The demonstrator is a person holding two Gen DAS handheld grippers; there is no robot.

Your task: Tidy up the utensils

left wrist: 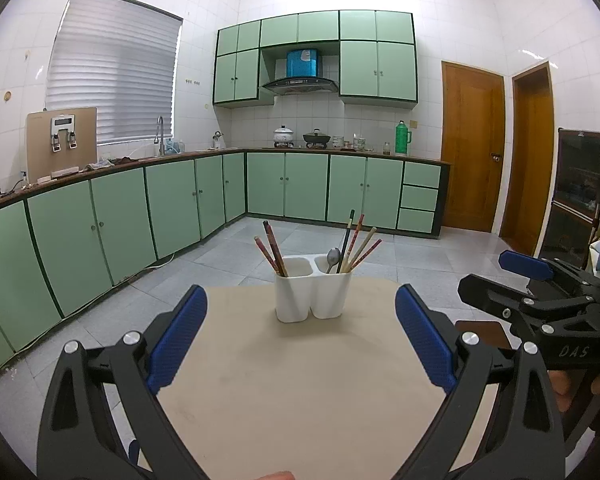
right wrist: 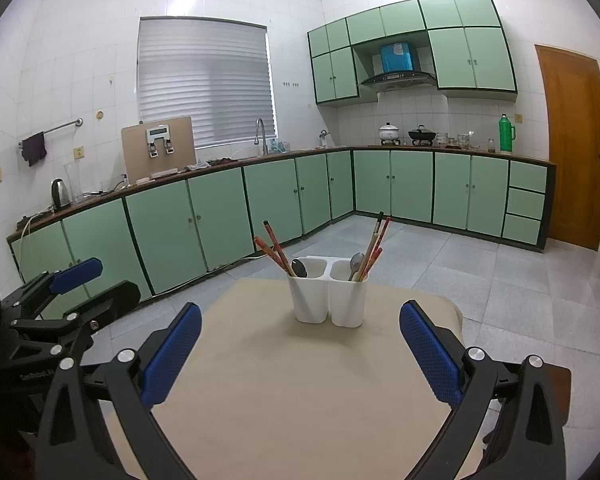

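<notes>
A white two-compartment utensil holder [left wrist: 313, 295] [right wrist: 329, 295] stands near the far edge of a beige table [left wrist: 300, 380] [right wrist: 300, 380]. Its left cup holds red-brown chopsticks [left wrist: 272, 248] [right wrist: 274, 248] and, in the right wrist view, a dark spoon [right wrist: 299, 268]. Its right cup holds a metal spoon [left wrist: 333, 258] [right wrist: 356, 262] and several chopsticks [left wrist: 358, 246] [right wrist: 376, 240]. My left gripper [left wrist: 302, 336] is open and empty, short of the holder. My right gripper [right wrist: 300, 354] is open and empty too; it also shows at the right of the left wrist view [left wrist: 496, 276].
The table stands in a kitchen with green cabinets [left wrist: 172, 204] along the left and back walls, a tiled floor [right wrist: 500, 280] around it and wooden doors [left wrist: 472, 148] at the right. A dark cabinet [left wrist: 580, 196] stands at the far right. The left gripper's body [right wrist: 60, 304] shows at the left of the right wrist view.
</notes>
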